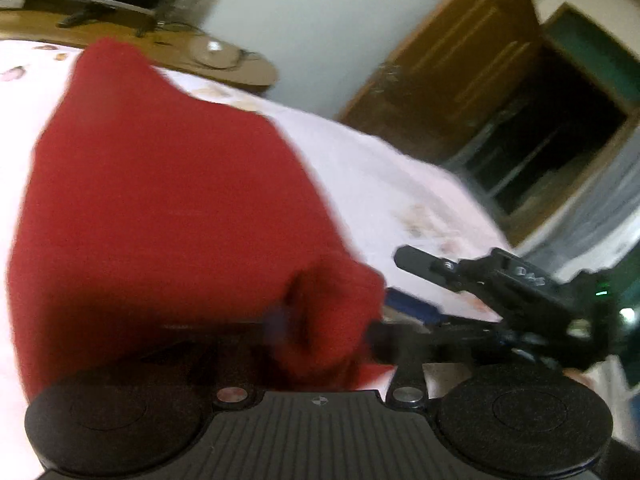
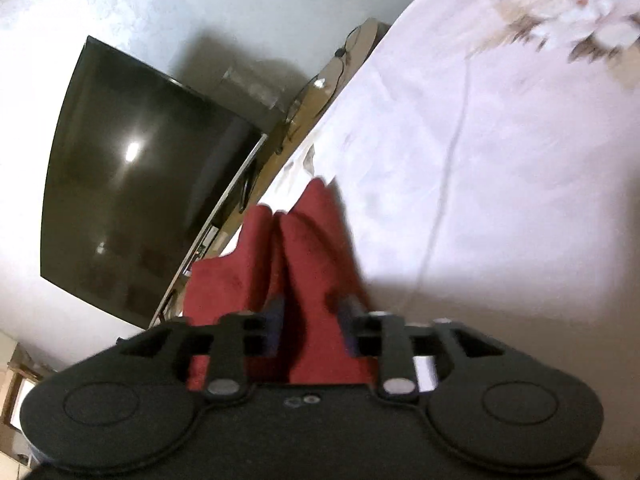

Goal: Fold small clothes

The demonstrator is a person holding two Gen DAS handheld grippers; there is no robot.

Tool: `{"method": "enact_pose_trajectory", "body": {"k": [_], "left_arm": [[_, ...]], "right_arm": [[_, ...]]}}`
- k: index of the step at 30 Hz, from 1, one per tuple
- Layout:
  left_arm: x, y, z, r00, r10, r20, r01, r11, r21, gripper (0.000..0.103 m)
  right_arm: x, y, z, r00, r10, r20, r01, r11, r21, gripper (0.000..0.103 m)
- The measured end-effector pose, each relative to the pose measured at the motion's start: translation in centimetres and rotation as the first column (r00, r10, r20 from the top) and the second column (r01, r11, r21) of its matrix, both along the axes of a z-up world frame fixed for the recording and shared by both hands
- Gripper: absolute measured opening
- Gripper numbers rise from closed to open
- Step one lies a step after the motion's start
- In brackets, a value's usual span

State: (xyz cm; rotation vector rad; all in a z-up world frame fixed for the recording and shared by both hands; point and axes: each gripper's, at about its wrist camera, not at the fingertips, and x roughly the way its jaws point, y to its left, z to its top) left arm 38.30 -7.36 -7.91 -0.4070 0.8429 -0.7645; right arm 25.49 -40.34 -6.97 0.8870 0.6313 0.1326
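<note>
A red garment (image 1: 160,208), soft and matte with a fine knitted look, is seen lying on the bed sheet (image 1: 380,184) and filling most of the left wrist view. Its edges are blurred; a bunched fold of it is gathered low in the view, just ahead of the left gripper (image 1: 320,332). The fingers of that gripper are largely hidden by the cloth and smeared by motion, so it cannot be told from this view whether the fold is pinched or merely lies between them.

In the right wrist view the same cloth (image 2: 304,264) is drawn into two rounded, upright folds with a dark crease between. It passes between the fingers of the right gripper (image 2: 308,320), which are set a moderate way apart; the cloth is seen lying between the pads, and no pressing is visible. The right gripper (image 1: 480,280), black and angular, is also seen in the left view, over the sheet beside the garment.

The sheet (image 2: 500,160) is pale, smooth and lightly creased, printed with faded floral patches. Beyond its edge a wooden ledge (image 1: 224,68) is seen, bearing a black television (image 2: 140,176). Pale walls (image 1: 312,20) and a brown wooden door (image 1: 460,80) beside a dark doorway (image 1: 560,128) are seen behind.
</note>
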Motion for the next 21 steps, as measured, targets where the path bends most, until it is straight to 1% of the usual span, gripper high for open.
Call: {"method": "enact_pose_trajectory", "body": {"k": [1, 3, 4, 6, 8, 9, 11, 12, 13, 14, 15, 16, 19, 20, 21], "left_arm": [[-0.9, 0.5, 1.1, 1.0, -0.002, 0.027, 0.003, 1.0, -0.021, 0.093], [-2.5, 1.9, 2.9, 0.994, -0.003, 0.106, 0.007, 0.999, -0.036, 0.094], [-3.0, 2.9, 3.5, 0.993, 0.004, 0.119, 0.002, 0.999, -0.045, 0.094], [-3.1, 5.6, 3.9, 0.989, 0.073, 0.129, -0.065, 0.996, -0.059, 0.093], [-2.1, 8.0, 3.7, 0.975, 0.182, 0.127, -0.18, 0.983, -0.025, 0.093], [-1.6, 9.2, 3.4, 0.962, 0.246, 0.117, -0.246, 0.969, -0.007, 0.091], [-1.3, 11.3, 2.6, 0.943, 0.323, 0.085, -0.323, 0.946, -0.007, 0.089], [-1.7, 11.9, 2.1, 0.935, 0.347, 0.079, -0.349, 0.937, 0.013, 0.089], [-1.6, 12.2, 1.6, 0.924, 0.375, 0.073, -0.38, 0.922, 0.069, 0.089], [-1.7, 12.2, 1.2, 0.921, 0.382, 0.07, -0.388, 0.916, 0.104, 0.089], [-1.6, 11.4, 0.8, 0.92, 0.385, 0.071, -0.391, 0.911, 0.129, 0.089], [-1.6, 11.5, 0.3, 0.919, 0.389, 0.066, -0.394, 0.907, 0.15, 0.089], [-1.7, 11.2, -0.4, 0.919, 0.391, 0.047, -0.393, 0.899, 0.195, 0.089], [-0.9, 11.2, -0.7, 0.918, 0.394, 0.049, -0.395, 0.897, 0.2, 0.089], [-1.0, 11.1, -0.8, 0.918, 0.392, 0.055, -0.395, 0.897, 0.2, 0.089]], "right_arm": [[-0.6, -0.2, 0.5, 1.0, -0.015, 0.011, 0.015, 1.0, -0.024, 0.06], [-1.3, -0.5, 0.8, 1.0, -0.011, 0.021, 0.011, 1.0, -0.015, 0.06], [-1.5, -0.6, 0.8, 1.0, -0.009, 0.014, 0.009, 1.0, 0.005, 0.06], [-1.5, -0.2, 0.8, 1.0, 0.01, 0.016, -0.01, 1.0, 0.026, 0.06], [-1.2, 0.7, 0.7, 0.999, 0.04, 0.016, -0.04, 0.999, 0.019, 0.06], [-1.0, 0.8, 0.7, 0.998, 0.053, 0.016, -0.054, 0.998, 0.019, 0.06], [-0.4, 1.2, 0.7, 0.997, 0.076, 0.015, -0.077, 0.997, 0.017, 0.06], [0.0, 1.5, 0.6, 0.996, 0.088, 0.011, -0.089, 0.996, 0.018, 0.06], [0.4, 1.9, 0.6, 0.995, 0.102, 0.001, -0.102, 0.995, 0.021, 0.06], [0.8, 2.1, 0.6, 0.993, 0.116, -0.014, -0.116, 0.993, 0.03, 0.06], [1.4, 2.4, 0.6, 0.991, 0.131, -0.03, -0.13, 0.991, 0.039, 0.06], [1.8, 2.8, 0.9, 0.989, 0.144, -0.042, -0.143, 0.989, 0.039, 0.06], [2.4, 4.1, 1.7, 0.982, 0.171, -0.084, -0.171, 0.985, 0.002, 0.062], [1.7, 4.4, 1.8, 0.977, 0.194, -0.087, -0.195, 0.981, -0.008, 0.062], [1.7, 4.7, 2.0, 0.973, 0.212, -0.095, -0.215, 0.976, -0.022, 0.062]]}}
